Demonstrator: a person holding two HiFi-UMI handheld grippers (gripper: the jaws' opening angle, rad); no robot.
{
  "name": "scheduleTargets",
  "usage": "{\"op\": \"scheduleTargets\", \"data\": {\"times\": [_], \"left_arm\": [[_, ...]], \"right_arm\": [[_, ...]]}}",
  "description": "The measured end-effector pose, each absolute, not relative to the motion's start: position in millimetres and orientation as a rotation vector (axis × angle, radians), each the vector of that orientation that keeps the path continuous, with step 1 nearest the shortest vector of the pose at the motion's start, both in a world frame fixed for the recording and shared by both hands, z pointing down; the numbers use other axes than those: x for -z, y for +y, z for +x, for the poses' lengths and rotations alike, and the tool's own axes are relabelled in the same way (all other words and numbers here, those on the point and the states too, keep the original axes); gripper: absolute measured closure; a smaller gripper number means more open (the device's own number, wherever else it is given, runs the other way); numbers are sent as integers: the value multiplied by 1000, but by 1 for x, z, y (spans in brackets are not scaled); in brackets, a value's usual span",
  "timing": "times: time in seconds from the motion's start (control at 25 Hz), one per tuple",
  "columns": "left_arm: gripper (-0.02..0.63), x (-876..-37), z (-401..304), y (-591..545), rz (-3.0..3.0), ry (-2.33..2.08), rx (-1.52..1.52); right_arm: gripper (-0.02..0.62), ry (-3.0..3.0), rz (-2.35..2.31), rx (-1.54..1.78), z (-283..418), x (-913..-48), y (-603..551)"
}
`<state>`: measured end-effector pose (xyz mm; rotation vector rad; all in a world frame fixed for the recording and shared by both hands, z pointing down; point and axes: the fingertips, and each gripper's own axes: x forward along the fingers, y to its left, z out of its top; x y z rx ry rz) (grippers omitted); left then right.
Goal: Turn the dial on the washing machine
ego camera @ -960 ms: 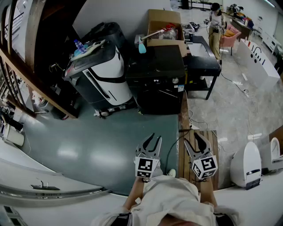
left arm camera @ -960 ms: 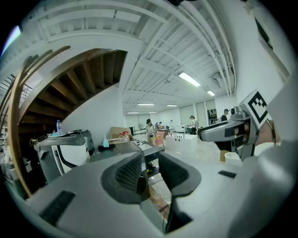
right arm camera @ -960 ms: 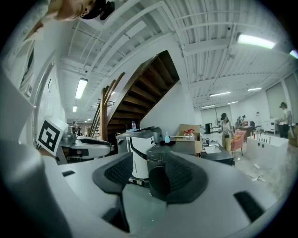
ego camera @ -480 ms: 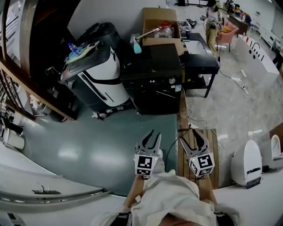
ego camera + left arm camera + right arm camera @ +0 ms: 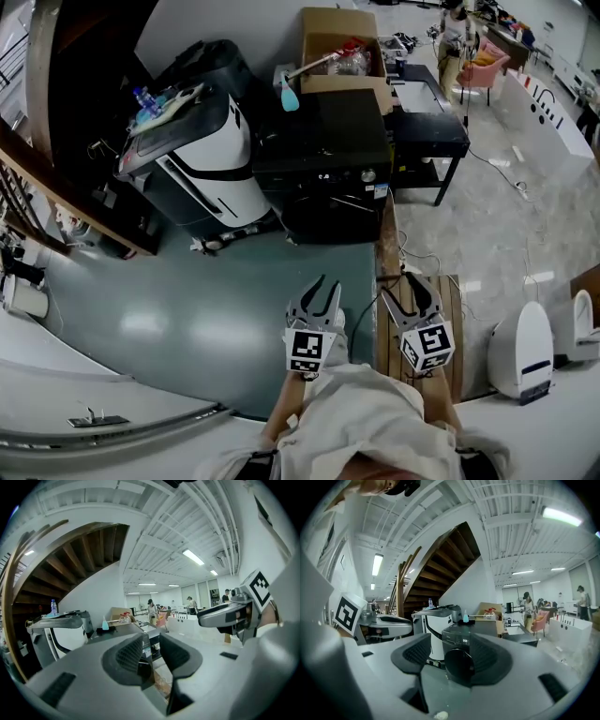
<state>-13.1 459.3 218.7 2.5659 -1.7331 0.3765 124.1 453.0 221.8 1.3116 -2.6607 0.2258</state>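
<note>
Left gripper [image 5: 330,285] gapes empty; right gripper [image 5: 407,287], jaws just narrowing on nothing, sits nearer the dial [image 5: 368,174], well ahead on the washing machine [image 5: 323,141].

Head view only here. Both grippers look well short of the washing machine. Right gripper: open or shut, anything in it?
Observer: Open. In its own view the right gripper has its jaws apart, though they have just been closing a little. Nothing is between them. Only the washing machine shows through the gap, far off across the floor.
Operator: Left one?
Observer: The left gripper is open too, with a narrower gap and nothing in it.
Operator: Dial visible in either gripper view?
Observer: I can't make it out in either. In the right gripper view, the right-hand jaw covers that end of the washing machine's panel.
</note>
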Motion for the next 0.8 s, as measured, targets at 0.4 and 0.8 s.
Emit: {"op": "scheduleTargets", "data": {"times": [0.4,0.8], "left_arm": [[485,-219,-39,373,2590,-1689,-365],[485,-223,-66,296,2623,-1610,-375]], "right_arm": [[356,-2614,1324,-228,97,-222,372],[356,-2569,1358,-274,66,-229,302]]}}
